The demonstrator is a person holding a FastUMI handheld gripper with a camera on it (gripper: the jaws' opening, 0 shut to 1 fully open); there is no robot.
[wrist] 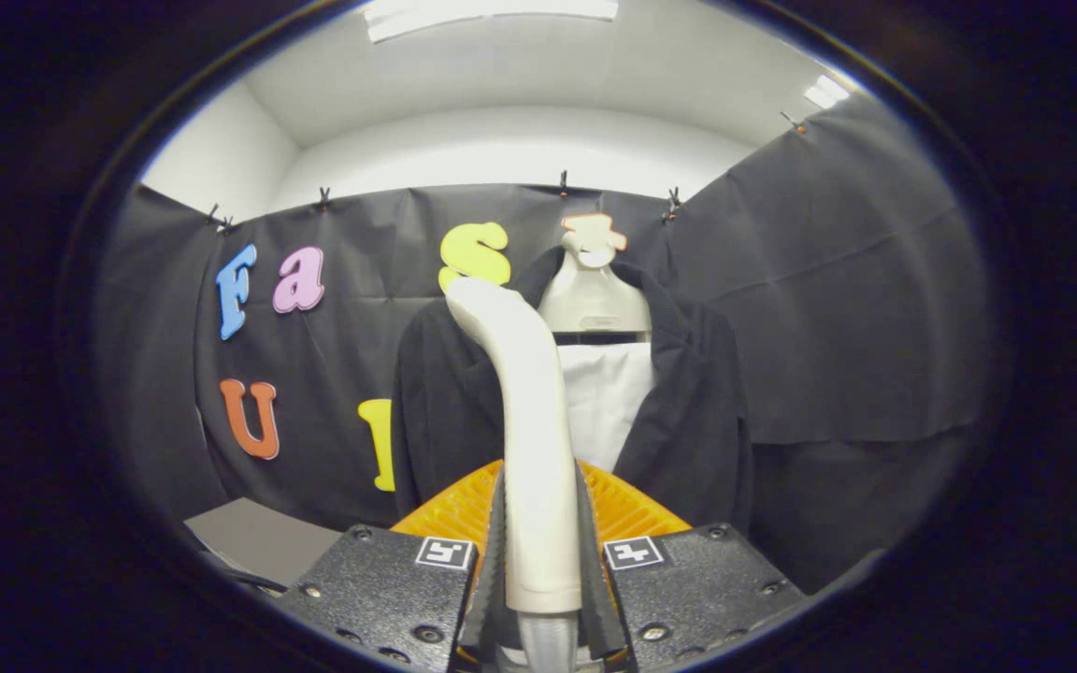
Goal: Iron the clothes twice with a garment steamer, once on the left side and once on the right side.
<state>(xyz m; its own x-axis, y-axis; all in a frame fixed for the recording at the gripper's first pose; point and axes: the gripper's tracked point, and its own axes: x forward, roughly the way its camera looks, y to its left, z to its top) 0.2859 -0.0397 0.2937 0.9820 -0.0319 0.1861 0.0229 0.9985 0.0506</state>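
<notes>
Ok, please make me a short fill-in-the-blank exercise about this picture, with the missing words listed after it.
1. The tongs are shut on the handle of the garment ____.
2. The dark jacket hangs on a pale ____.
3. The steamer head is raised before the jacket's ____ lapel, as seen here.
4. Under the open jacket shows a ____ shirt front.

Missing words: steamer; mannequin; left; white
</notes>
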